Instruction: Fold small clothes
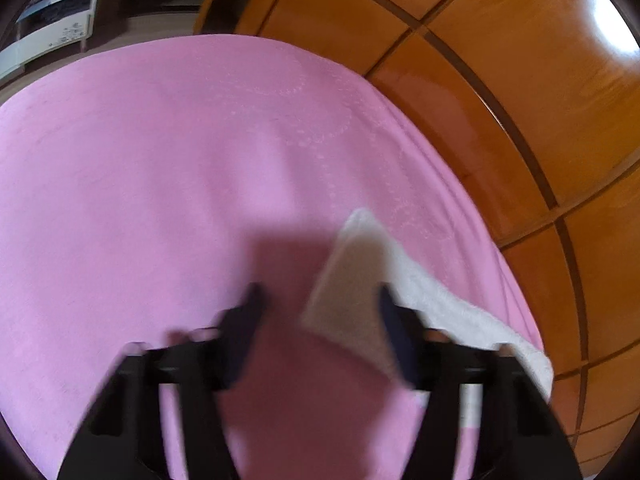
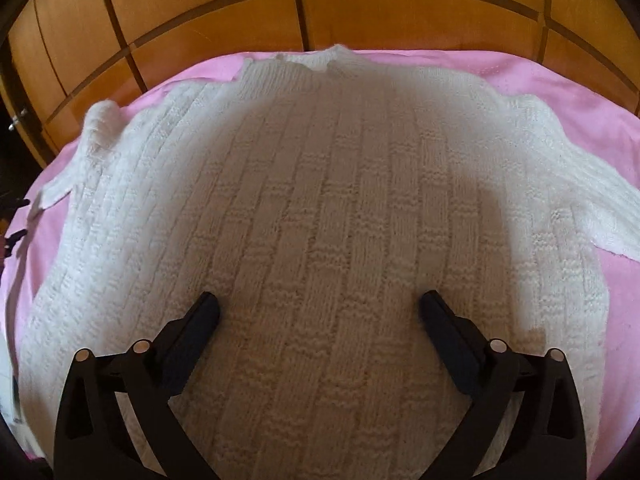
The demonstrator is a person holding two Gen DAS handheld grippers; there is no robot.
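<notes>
Lying flat on pink sheet (image 2: 560, 80): white knit sweater (image 2: 320, 200).

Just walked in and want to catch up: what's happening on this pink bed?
A person with two handheld grippers is starting to fold a white knit sweater spread flat on the pink sheet. The right gripper hovers open over its body. The left gripper is open around a sleeve end.

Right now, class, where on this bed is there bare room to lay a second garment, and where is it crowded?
Free: the wide pink sheet left of the white sweater's sleeve, reaching the far edge. Crowded: the side by the wooden panelling, where the white sweater lies spread with only thin pink strips around it. The left gripper hangs over the sleeve's tip.
</notes>
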